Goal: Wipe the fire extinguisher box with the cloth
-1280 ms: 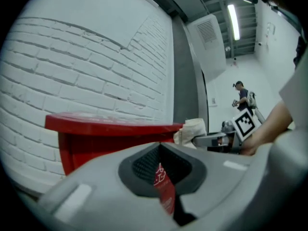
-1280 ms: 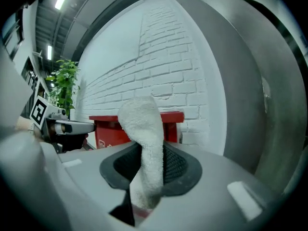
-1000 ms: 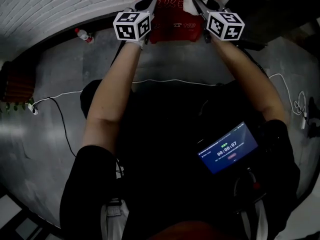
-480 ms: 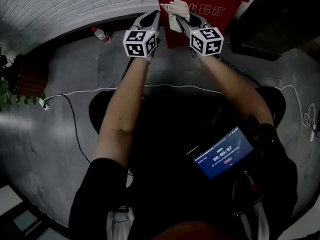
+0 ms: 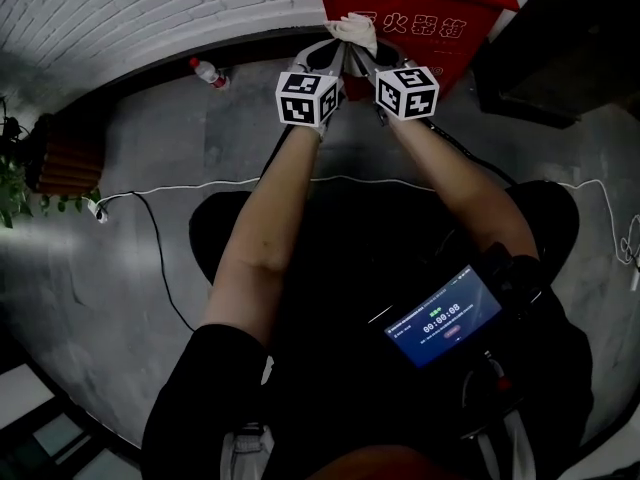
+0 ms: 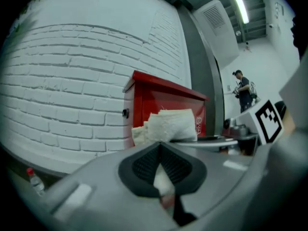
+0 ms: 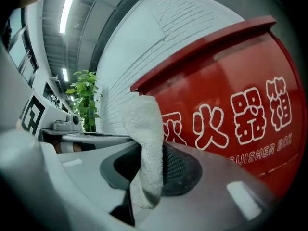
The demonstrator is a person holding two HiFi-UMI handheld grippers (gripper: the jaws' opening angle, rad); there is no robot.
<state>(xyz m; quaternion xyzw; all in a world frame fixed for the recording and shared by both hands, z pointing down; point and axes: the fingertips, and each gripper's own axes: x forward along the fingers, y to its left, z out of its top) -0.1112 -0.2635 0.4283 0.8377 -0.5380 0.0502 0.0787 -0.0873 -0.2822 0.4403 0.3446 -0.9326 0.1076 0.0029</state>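
The person wears a black short-sleeved shirt [image 5: 195, 388], and a black device with a glowing blue screen [image 5: 443, 318] sits on its front. The grey moulded left gripper [image 5: 328, 56] and right gripper [image 5: 362, 60] have black ribbed pads [image 6: 144, 165]. Each carries a white cube with black square markers [image 5: 308, 98].
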